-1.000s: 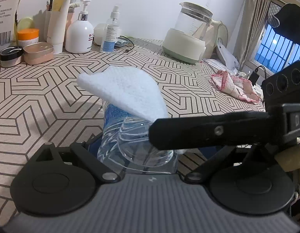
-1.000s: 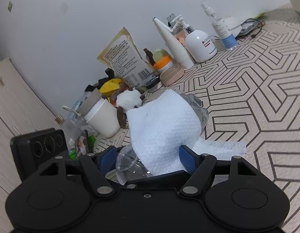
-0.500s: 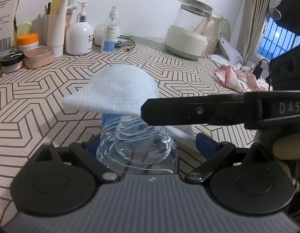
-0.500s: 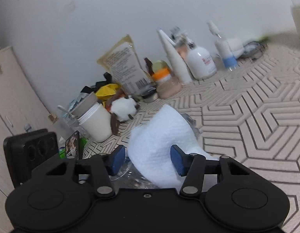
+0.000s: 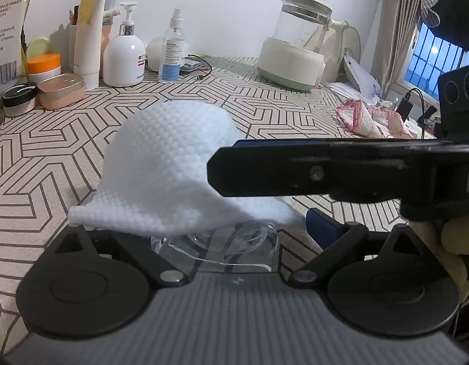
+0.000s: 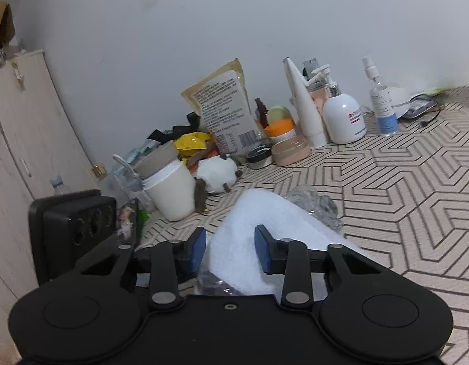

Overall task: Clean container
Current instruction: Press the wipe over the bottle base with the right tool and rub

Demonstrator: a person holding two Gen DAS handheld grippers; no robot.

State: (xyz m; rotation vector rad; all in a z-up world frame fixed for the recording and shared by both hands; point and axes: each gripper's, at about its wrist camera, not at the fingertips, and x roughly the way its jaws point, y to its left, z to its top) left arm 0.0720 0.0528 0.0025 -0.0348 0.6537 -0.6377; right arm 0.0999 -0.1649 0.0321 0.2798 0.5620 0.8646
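Clear crinkled container point(image 5: 222, 243) under white cloth point(image 5: 173, 167), between wide left gripper point(image 5: 201, 231); right gripper point(image 6: 229, 248) closing on cloth

I see a white cloth point(image 5: 173, 164) with a dimpled, waffle-like weave, soft and matt. Under it the container point(image 5: 222, 243) is clear, thin plastic, glossy and crinkled point(image 6: 316, 206). The table covering point(image 5: 52, 158) looks like matt fabric printed with dark geometric lines. My left gripper point(image 5: 204, 231) and right gripper point(image 6: 229, 249) are matt black plastic with small bright metal pivot pins and blue rubbery-looking pads point(image 6: 198, 248). Behind, the kettle point(image 5: 298, 42) is clear glossy glass on a smooth pale base, and the pump bottle point(image 5: 123, 57) is smooth white plastic.
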